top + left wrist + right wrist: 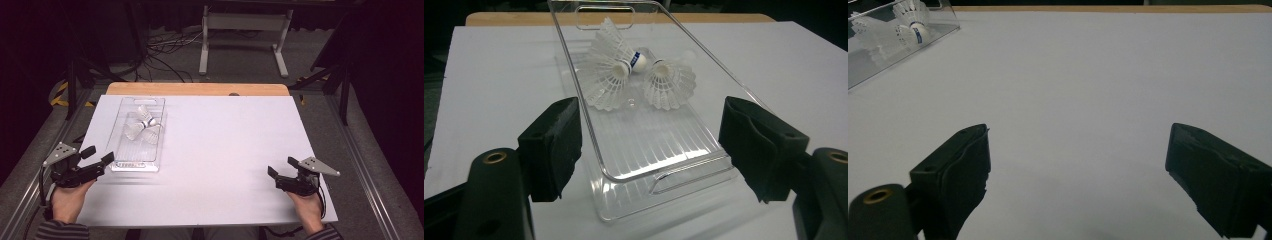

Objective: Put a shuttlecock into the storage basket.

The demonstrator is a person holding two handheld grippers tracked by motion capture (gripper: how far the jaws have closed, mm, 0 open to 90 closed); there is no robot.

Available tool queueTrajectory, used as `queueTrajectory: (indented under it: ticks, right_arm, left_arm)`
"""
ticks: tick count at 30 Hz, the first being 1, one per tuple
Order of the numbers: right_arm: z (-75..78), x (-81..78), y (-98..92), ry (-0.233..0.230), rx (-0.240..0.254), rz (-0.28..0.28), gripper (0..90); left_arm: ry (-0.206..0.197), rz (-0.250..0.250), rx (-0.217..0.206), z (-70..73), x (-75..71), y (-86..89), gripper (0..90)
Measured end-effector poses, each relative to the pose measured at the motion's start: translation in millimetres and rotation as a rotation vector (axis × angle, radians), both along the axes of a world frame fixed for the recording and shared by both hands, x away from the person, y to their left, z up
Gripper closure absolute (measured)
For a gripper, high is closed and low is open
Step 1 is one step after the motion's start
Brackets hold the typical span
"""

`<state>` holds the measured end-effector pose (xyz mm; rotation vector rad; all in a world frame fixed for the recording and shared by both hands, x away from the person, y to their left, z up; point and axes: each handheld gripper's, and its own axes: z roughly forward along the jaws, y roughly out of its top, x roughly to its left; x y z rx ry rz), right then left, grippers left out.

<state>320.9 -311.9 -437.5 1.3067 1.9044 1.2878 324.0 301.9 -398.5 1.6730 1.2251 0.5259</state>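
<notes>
At the far left I have my left gripper (98,156) resting on the white-covered desk (220,150), its jaws spread apart and holding nothing, aimed at the near end of the one clear plastic rectangular tray (120,150) just beside it. In that tray I count three white feather shuttlecocks (616,75) — bunched together in its far half, one with a blue band on its cork. Well apart, at the desk's right side, my right gripper (282,167) rests with its jaws also wide apart — empty, over bare desk.
</notes>
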Motion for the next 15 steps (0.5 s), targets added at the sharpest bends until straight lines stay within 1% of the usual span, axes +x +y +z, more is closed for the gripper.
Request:
queueTrajectory:
  ticks: [4, 7, 14, 15]
  right_arm:
    - [0.2, -0.2, -0.4, -0.003, -0.002, 0.000, 11.5]
    - [0.4, -0.3, -0.5, -0.003, -0.001, 0.000, 11.5]
    - [0.5, -0.5, -0.4, -0.006, -0.001, 0.001, 11.5]
    - [0.6, -0.6, -0.3, -0.006, 0.000, 0.000, 11.5]
  left_arm:
    - [-0.015, 0.003, 0.001, -1.0, -3.1, 1.1, 25.9]
    - [-0.018, 0.006, 0.001, -2.3, -5.3, 1.7, 25.7]
    - [-0.015, 0.017, -0.012, -9.4, -10.2, 4.9, 25.3]
    - [-0.013, 0.023, -0.019, -10.5, -10.8, 4.8, 25.2]
